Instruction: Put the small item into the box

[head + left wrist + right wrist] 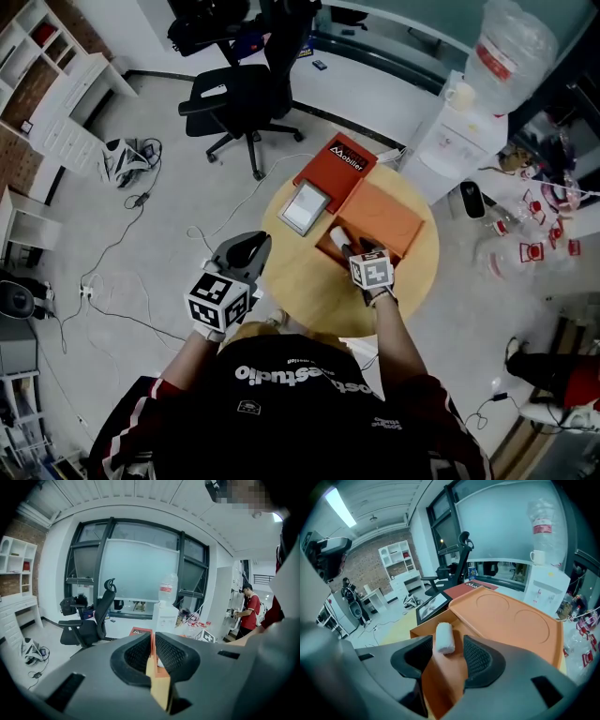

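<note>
Roll in box; right gripper spread astride it, released; left gripper clenched, empty. Risk: jaw snagging box wall, spilling roll.

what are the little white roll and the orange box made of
Small white cylindrical roll: probably soft fabric or cotton-like wadding, since its surface looks fuzzy and matte, with stray fibres at one end. Orange rectangular box: likely rigid cardboard with a smooth matte finish, going by the thin straight walls and crisp corners. Looks alone leave both open.
</note>
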Demonstrator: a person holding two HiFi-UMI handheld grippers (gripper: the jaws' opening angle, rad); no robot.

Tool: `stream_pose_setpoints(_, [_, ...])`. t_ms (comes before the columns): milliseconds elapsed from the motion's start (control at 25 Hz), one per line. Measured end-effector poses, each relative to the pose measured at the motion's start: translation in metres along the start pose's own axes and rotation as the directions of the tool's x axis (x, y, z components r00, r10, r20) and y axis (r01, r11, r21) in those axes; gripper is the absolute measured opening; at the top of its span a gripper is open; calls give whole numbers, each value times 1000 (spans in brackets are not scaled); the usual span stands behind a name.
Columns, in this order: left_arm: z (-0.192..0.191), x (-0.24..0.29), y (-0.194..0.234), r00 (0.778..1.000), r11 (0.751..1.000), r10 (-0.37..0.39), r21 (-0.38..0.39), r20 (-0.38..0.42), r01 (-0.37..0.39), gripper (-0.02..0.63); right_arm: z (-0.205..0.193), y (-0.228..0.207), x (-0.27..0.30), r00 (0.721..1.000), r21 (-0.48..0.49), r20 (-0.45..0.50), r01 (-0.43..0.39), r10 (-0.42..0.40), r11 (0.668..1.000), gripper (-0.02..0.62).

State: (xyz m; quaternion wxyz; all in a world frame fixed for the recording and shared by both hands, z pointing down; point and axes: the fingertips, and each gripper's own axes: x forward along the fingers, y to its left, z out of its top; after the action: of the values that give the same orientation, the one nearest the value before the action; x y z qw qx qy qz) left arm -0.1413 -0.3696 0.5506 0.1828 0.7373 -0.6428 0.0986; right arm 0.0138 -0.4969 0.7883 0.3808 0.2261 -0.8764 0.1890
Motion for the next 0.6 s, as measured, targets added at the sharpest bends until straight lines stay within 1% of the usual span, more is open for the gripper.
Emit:
stream_pose_setpoints(400, [4, 8, -1, 999, 998, -51, 35, 0, 51, 43, -4, -7, -30, 996, 59, 52, 70, -73, 996, 216])
stream_pose_setpoints(600, [10, 13, 2, 997, 996, -81, 45, 4, 81, 43, -8, -11, -52, 990, 137, 91, 97, -110, 986, 216])
